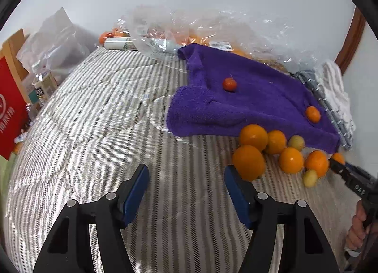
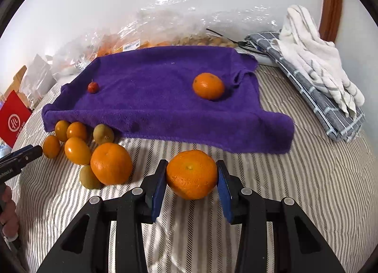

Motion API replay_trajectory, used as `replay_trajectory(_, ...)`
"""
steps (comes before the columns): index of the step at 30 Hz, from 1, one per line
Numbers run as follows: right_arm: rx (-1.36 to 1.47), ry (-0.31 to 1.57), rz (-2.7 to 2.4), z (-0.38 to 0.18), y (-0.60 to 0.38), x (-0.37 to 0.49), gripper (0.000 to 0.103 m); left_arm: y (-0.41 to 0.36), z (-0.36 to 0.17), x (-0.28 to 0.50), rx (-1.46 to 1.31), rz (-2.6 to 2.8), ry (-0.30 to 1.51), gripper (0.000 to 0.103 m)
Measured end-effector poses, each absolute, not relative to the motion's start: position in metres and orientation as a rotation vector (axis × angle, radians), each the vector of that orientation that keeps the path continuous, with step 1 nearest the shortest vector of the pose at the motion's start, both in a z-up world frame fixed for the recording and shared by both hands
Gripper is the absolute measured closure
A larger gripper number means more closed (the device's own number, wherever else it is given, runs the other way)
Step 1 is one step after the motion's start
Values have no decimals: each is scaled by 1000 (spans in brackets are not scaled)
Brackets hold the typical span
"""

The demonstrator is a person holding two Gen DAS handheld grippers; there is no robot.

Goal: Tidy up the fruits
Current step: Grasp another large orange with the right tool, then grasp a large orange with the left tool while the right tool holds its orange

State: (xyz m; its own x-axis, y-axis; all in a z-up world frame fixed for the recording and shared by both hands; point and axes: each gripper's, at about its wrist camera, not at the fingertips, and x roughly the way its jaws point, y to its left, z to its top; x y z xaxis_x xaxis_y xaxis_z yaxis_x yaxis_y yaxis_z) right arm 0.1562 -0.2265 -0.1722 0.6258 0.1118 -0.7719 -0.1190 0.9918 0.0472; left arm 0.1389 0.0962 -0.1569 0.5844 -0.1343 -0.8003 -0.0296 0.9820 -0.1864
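One mandarin [image 2: 191,174] sits squarely between the blue pads of the right claw [image 2: 191,178], and that is the relation everything turns on: the fruit lies dead ahead along the claw's fingers, low on the striped bed cover [image 2: 295,202], just in front of the near hem of the purple towel [image 2: 153,98]. The left pad looks to be pressing its skin and the right pad is at its flank, so I judge this a grip, closed to about the fruit's width. It's round, so no long axis to worry about; the squeeze goes across its widest part. Ahead and slightly right, up on the towel, another mandarin [image 2: 208,86] rests alone, with a small red fruit [image 2: 93,87] far over to the left of the cloth. If like goes with like, the carry is likely forward and up onto the towel, near that lone mandarin. Over on the other side, the left claw [image 1: 186,179] hangs half open with nothing between its pads, bare striped cover beneath it; the heap of oranges [image 1: 254,136] lies off to its right, the nearest fruit just beside its right pad. The right claw is clearly the nearer one for this job.
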Motion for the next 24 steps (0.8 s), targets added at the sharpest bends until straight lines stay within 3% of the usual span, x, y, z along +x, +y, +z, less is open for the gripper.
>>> replay_trajectory(24, 65, 850, 109, -171, -263, 128, 63, 62, -147, 135, -140, -247, 913, 40)
